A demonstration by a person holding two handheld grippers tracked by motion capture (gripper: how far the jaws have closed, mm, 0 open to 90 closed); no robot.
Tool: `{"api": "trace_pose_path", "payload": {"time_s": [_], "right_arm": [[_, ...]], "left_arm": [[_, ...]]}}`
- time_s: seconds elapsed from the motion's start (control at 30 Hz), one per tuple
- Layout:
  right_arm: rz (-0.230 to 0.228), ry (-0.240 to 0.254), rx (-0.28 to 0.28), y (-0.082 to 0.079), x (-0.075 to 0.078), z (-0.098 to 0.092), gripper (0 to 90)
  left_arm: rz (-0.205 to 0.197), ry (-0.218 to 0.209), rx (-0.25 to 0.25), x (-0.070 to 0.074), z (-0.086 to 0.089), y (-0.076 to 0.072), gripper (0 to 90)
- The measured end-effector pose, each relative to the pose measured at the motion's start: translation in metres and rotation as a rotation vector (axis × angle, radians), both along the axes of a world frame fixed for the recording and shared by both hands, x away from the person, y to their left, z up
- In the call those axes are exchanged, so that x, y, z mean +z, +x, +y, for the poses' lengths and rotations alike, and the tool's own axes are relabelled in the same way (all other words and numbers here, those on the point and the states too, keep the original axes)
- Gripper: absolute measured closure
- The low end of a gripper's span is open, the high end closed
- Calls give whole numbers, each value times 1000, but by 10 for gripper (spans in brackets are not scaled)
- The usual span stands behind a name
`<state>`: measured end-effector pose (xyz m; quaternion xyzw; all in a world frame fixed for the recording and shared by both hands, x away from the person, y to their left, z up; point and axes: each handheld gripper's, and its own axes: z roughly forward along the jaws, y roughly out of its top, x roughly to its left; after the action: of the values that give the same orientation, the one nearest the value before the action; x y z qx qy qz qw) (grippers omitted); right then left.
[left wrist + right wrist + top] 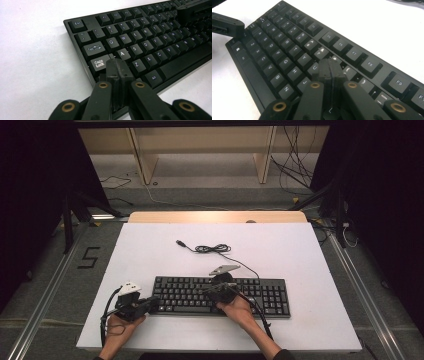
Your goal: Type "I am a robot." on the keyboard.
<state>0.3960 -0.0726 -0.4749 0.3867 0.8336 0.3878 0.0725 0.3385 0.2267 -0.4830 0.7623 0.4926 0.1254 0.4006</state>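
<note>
A white counter [150,250] carries a black keyboard [260,295], lying near the front edge. The left tool [117,65], jaws closed and empty, rests at the Caps Lock key [99,63], probably to press it. The right tool [329,65], also closed and empty, points down near the U key [314,68], the hand low behind.

Black tools [117,68] with brass-ringed pivots, grey three-cornered plates, black trailing cables.

I see the flat black plastic keyboard [222,296] on the white rectangular table [150,250], its thin black cable [212,249] coiled behind (near centre).
</note>
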Motion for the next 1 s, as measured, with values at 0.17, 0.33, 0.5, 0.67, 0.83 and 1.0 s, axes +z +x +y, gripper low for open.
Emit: {"api": "trace_pose_path", "payload": {"time_s": [0.17,0.33,0.5,0.67,0.83,1.0], "right_arm": [[-3,-17,-7,-1,-2,2,900],[-16,-28,-7,-3,-3,3,900],[-10,-25,-10,-2,-3,2,900],[3,-1,-16,-2,-1,-1,892],[-9,30,-25,-2,3,-4,868],[-8,55,-22,-3,8,-7,824]], "left_arm": [[6,13,-1,-2,0,1,892],[6,14,1,-2,-1,1,892],[10,10,5,-2,-1,1,892],[-8,-13,5,2,0,0,888],[-35,-40,6,6,0,-3,888],[-49,-61,8,8,2,-4,863]]}}
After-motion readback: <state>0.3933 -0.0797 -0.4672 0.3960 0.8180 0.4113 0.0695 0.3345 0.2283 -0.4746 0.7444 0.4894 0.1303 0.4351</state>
